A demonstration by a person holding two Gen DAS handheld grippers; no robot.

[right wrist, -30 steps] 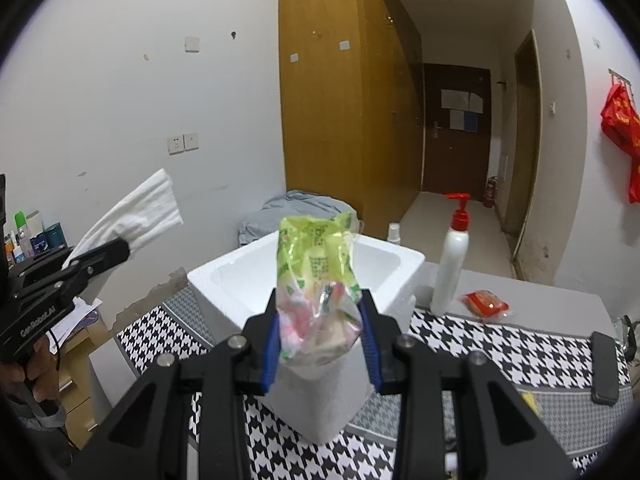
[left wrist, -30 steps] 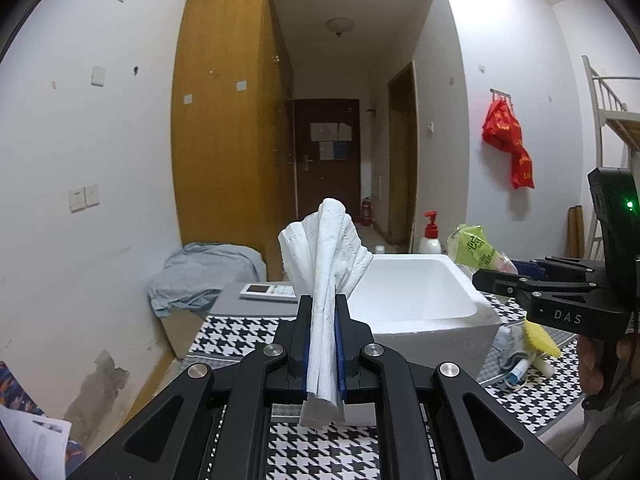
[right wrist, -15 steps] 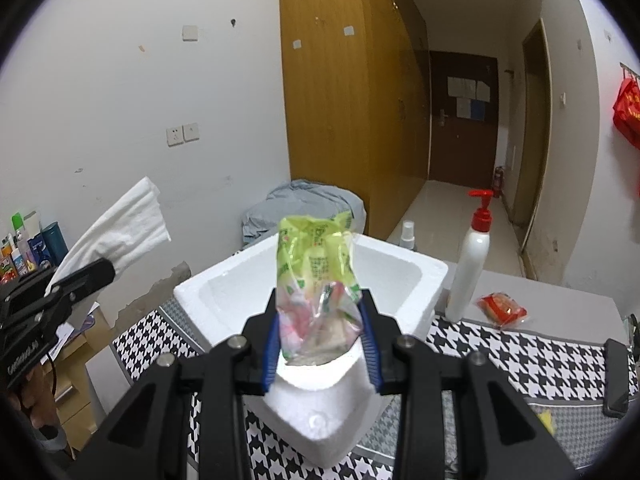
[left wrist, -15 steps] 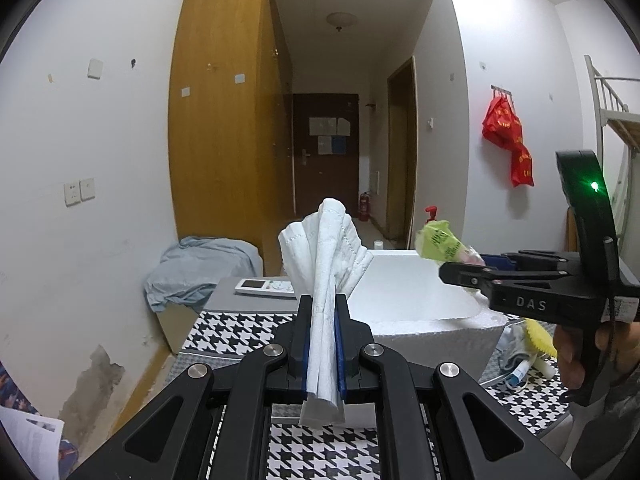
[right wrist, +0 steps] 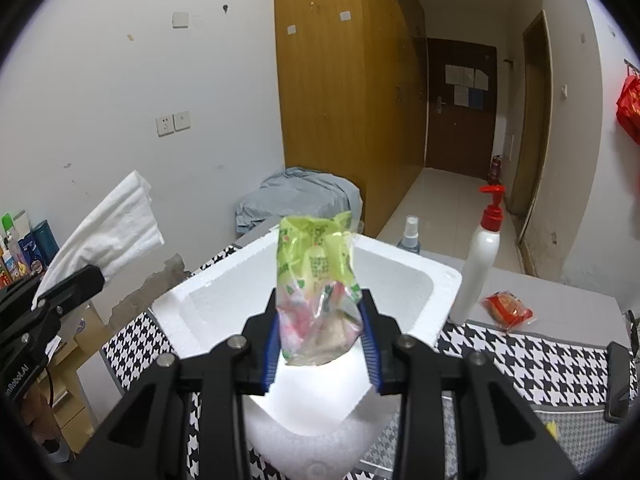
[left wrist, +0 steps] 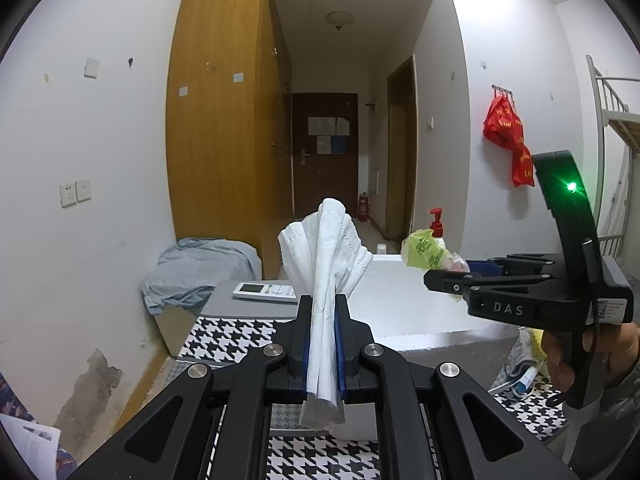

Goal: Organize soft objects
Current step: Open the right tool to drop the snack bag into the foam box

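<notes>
Left gripper (left wrist: 322, 344) clamps white cloth (left wrist: 326, 256) — right gripper (right wrist: 320, 336) clamps green packet (right wrist: 316, 276).

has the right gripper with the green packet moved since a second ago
Yes. In the left wrist view the right gripper and green packet shifted left, over the foam box.

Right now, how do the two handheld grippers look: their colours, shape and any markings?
Both are matte black plastic. The left gripper has angular linkage arms with silver round bolts, and blue pads line its fingers. The right gripper is built alike; seen from the side, it carries white "DAS" lettering, a small white label, a curved black mast with a green light and a pistol-style handle. No sleeve is clearly visible.
</notes>
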